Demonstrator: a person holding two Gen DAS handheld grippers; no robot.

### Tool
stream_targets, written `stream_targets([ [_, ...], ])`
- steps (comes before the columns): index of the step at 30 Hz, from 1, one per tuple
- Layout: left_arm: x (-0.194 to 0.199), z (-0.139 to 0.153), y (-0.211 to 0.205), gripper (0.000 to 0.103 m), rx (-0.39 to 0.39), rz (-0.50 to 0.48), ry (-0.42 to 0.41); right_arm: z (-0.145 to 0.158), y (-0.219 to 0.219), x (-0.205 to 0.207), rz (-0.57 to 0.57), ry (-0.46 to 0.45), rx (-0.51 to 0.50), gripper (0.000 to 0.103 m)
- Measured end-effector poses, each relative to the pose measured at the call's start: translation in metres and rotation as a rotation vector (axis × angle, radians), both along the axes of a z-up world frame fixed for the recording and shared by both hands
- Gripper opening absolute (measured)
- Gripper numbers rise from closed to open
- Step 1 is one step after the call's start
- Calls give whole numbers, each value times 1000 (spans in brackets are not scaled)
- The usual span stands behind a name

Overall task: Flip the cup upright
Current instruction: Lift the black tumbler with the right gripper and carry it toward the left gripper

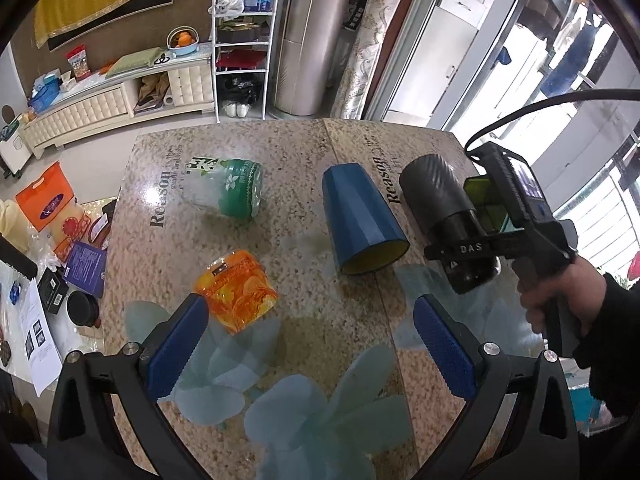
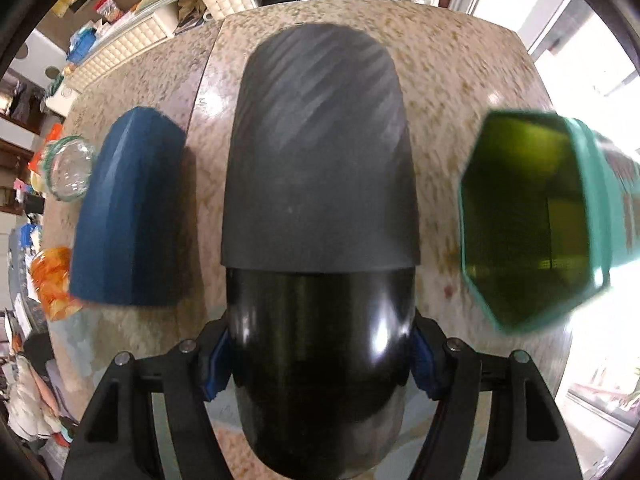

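The right claw point(image 2: 320, 364) is clamped on the tall black cup with a carbon-weave upper sleeve and glossy lower body point(image 2: 320, 208), blue pads point(image 2: 218, 372) pressed against its shiny sides, one each side. In the right wrist view that cup fills the middle: matte grey-black diagonal weave on the far, rounded end, then a sharp step down to a smooth mirror-black barrel that catches bright highlights. From the left wrist view the same cup point(image 1: 438, 208) is held by the right claw point(image 1: 460, 248) and tilted, its woven end pointing up and away over the speckled stone-pattern counter point(image 1: 280, 152); whether it touches the surface, I cannot tell.

The left claw point(image 1: 316, 344) hangs wide open above the near part of the counter, its blue ridged pads point(image 1: 176, 348) well apart and nothing between them.

A faceted dark-blue cup with a yellow-green inside point(image 1: 360, 220) lies on its side just left of the black cup, mouth toward the camera. A teal hexagonal cup with an olive-green interior point(image 2: 532, 220) sits blurred to the right of the black cup. Further left, a clear glass jar with a green label point(image 1: 228, 192) lies tipped over, and an orange translucent patterned cup point(image 1: 236, 292) lies near the left claw's pad.
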State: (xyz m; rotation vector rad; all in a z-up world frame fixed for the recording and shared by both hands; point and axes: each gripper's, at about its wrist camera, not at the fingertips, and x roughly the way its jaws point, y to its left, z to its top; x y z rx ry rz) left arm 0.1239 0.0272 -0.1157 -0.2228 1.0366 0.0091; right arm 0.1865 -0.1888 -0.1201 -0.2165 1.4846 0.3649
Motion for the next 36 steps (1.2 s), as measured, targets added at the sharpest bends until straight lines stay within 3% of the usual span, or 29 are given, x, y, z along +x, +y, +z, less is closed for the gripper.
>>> stream_targets([
  [11,-27,8,-8,103,7,-72,-16,34,-36,-109,-114,30,82,69],
  [14,-41,10,-13,103,10,-101,-19,32,-47,-127,-133,45,98,69],
  [17,-59,14,-17,103,23,-135,-26,34,-55,-183,-148,48,109,69],
  [18,-65,14,-18,103,26,-142,-27,36,-55,-175,-153,53,119,69],
  [23,-90,9,-22,103,15,-145,-1,38,-46,-226,-158,54,134,69],
  [36,-139,-24,-7,103,59,-54,141,7,-20,-240,-117,53,76,69],
])
